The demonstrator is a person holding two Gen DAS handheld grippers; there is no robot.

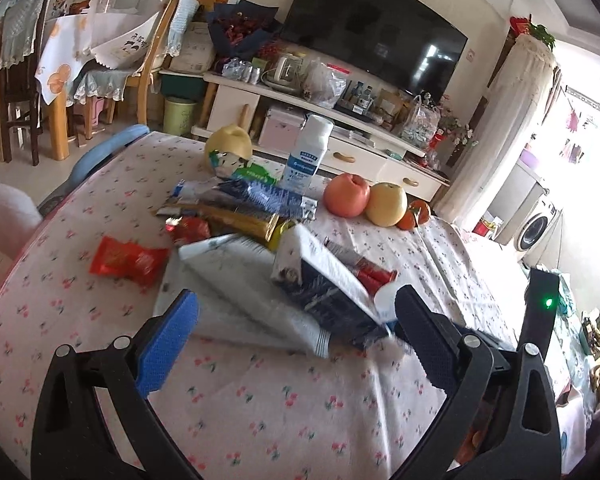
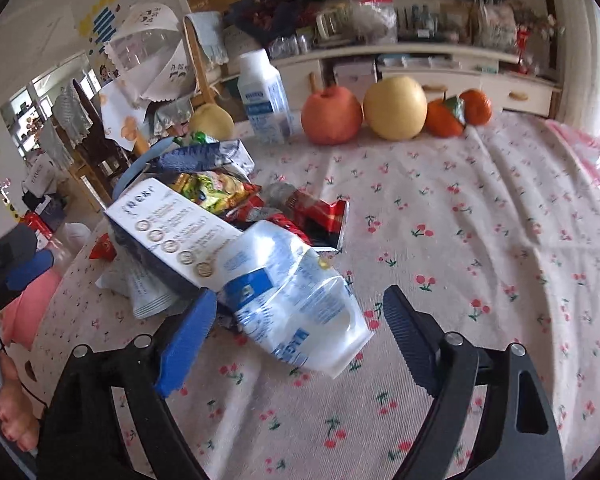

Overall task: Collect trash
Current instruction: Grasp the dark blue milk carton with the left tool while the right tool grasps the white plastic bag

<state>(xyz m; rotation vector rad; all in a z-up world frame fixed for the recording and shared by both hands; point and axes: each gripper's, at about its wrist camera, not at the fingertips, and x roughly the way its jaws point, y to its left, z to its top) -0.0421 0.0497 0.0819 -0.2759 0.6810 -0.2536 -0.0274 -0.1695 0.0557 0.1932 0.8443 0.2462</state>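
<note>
A heap of trash lies on the flowered tablecloth (image 1: 260, 400): a white and dark box (image 1: 324, 280), a white padded wrapper (image 1: 244, 280), a red wrapper (image 1: 128, 260), gold (image 1: 236, 220) and blue (image 1: 252, 194) wrappers. My left gripper (image 1: 296, 316) is open, its jaws on either side of the box and white wrapper. In the right wrist view a crushed clear plastic bottle (image 2: 300, 304) lies beside the box (image 2: 172, 232) and snack wrappers (image 2: 220, 188). My right gripper (image 2: 296, 316) is open around the bottle's near end.
Fruit stands at the table's far edge: an apple (image 2: 331, 114), a pear (image 2: 395, 107), two oranges (image 2: 458, 114), another pear (image 1: 228, 144). A white milk bottle (image 2: 264, 96) stands beside them. A TV cabinet (image 1: 340, 120) and chairs (image 1: 148, 64) stand beyond.
</note>
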